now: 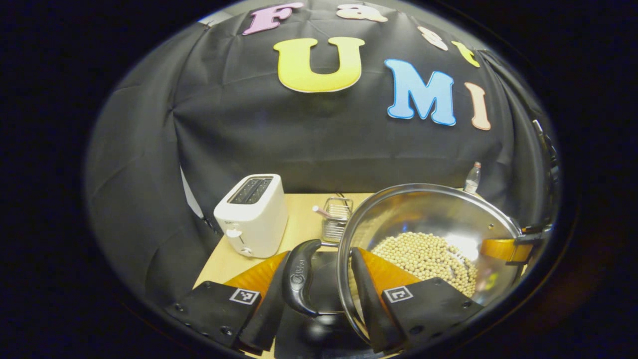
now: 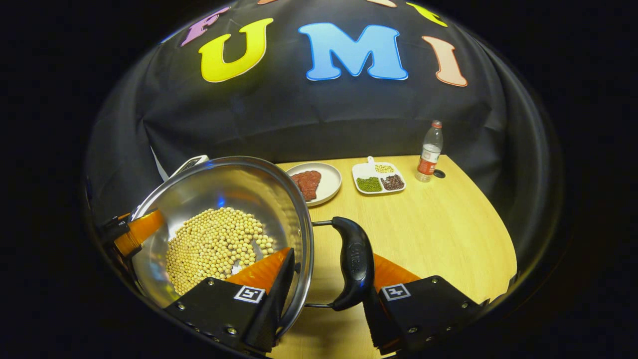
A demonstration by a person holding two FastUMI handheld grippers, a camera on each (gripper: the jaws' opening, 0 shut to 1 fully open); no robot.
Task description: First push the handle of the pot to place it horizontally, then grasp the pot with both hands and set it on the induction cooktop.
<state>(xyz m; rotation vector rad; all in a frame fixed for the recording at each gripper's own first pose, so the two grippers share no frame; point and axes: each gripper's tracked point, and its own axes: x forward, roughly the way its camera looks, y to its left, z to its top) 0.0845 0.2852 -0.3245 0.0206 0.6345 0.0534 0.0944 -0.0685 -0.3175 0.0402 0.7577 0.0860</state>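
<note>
Left claw (image 1: 319,294), black screwed housings, square coded markers; right claw (image 2: 324,294) alike

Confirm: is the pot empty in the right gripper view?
No, the pot holds a pile of pale yellow beans across its bottom.

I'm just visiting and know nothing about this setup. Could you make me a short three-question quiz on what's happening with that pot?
1. True or false: the pot is empty.
2. What does each hand-held gripper straddle? A) the toaster B) a black side handle and the pot's rim C) the water bottle
3. Name the food on the round plate.

Key:
1. False; it holds pale beans.
2. B, left and right.
3. Something reddish-brown, perhaps meat.
</note>
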